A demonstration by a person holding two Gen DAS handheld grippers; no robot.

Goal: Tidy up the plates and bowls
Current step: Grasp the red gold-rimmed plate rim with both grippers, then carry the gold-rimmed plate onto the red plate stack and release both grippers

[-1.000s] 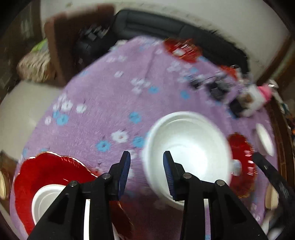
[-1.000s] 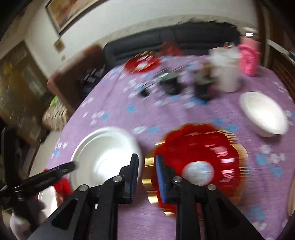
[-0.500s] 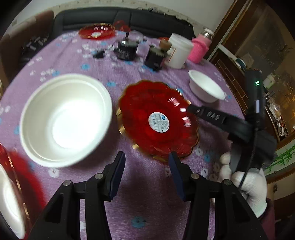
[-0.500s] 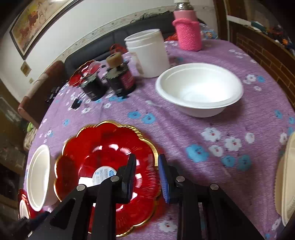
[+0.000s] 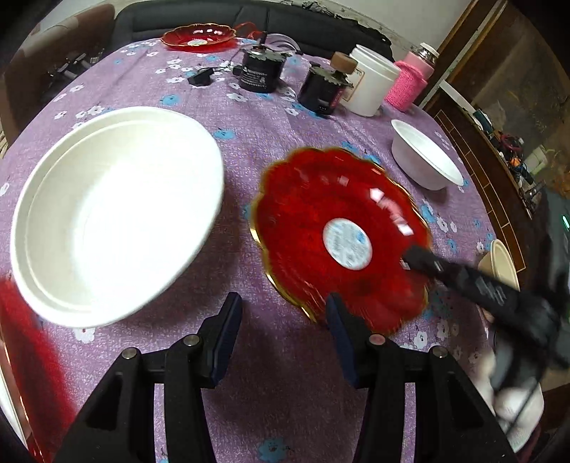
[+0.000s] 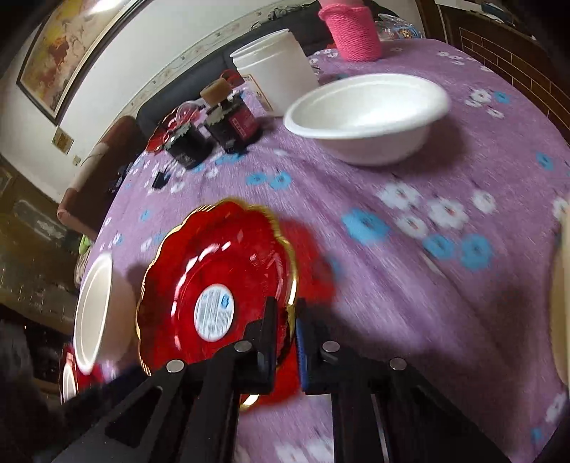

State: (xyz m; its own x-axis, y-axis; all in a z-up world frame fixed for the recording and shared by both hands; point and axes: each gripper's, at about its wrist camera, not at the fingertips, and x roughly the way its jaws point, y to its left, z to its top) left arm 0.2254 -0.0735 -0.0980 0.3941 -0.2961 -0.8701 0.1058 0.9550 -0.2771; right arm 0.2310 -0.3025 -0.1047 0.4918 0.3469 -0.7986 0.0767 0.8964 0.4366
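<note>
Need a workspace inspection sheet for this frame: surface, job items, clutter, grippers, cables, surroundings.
Surface: purple floral tablecloth.
Job's things: red plate with gold rim and round label, near centre; large white bowl beside it; small white bowl farther off; second red plate at the far edge.
Clutter: two dark jars, white tub, pink knitted bottle sleeve.
Grippers: right gripper shut on the red plate's rim; left gripper open, nothing between its jaws.
Cables: thin dark lead by the far jar.
Surroundings: dark sofa, framed picture, brick ledge.
</note>
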